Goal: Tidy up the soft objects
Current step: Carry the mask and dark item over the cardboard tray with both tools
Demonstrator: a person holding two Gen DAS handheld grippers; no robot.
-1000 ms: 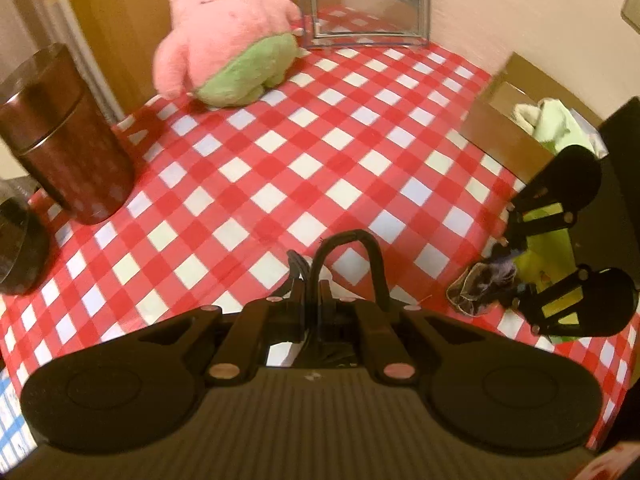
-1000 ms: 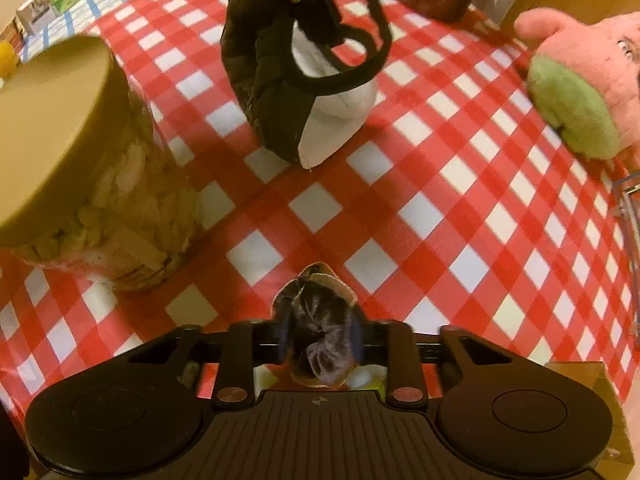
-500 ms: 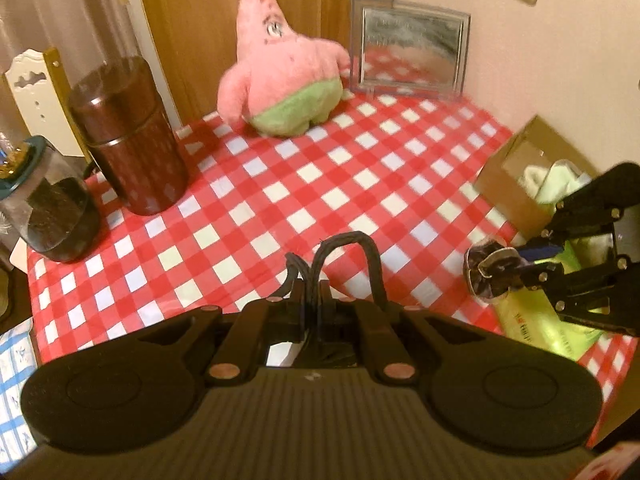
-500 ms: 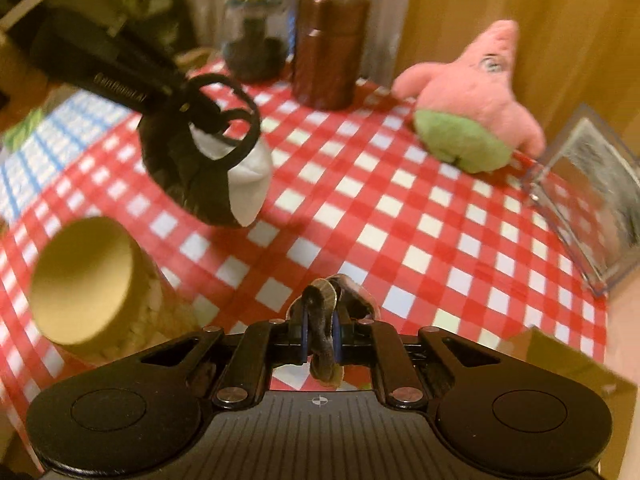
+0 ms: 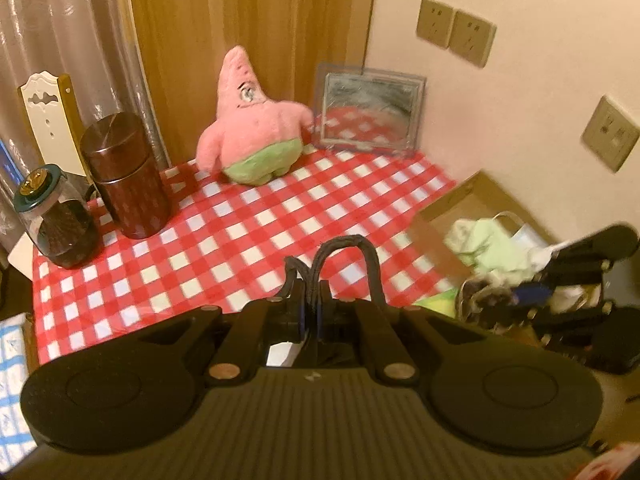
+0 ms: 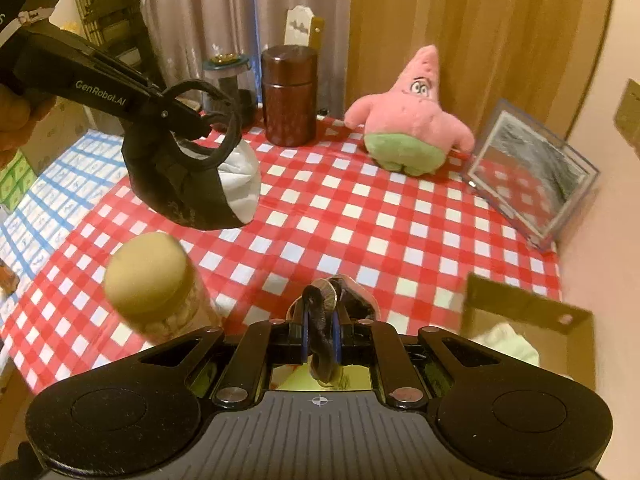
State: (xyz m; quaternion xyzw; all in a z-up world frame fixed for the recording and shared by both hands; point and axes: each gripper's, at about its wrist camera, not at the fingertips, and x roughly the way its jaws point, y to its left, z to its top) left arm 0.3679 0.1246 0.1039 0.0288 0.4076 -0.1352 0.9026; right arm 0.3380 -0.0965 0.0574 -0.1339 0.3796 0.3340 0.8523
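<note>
So both grippers are carrying something right now. The left gripper (image 6: pixel 200 122) is clamped on the strap of a black-and-white pouch (image 6: pixel 192 184), which dangles under it well above the checkered table (image 6: pixel 360 216), long side hanging down. The right gripper (image 6: pixel 320 332) is pinched tight on a small dark scrunchie (image 6: pixel 320 320), floppy bit sticking out past the fingertips. The thing that matters imo: the cardboard box (image 6: pixel 520 308) sits at the table's right edge, just right of and below the right gripper, open side up, with a pale green cloth (image 5: pixel 488 244) already inside. In the left view the right gripper looks like it's hovering basically over the box, so that one's clearly nearer; the left has to cross the table to get there. Lots of open tablecloth in the middle. Watch the near box flap and the jar (image 6: pixel 160 284) with the tan lid on the left. The pink plush (image 6: pixel 412 120) sits at the back beside the mirror (image 6: pixel 532 176), untouched.
</note>
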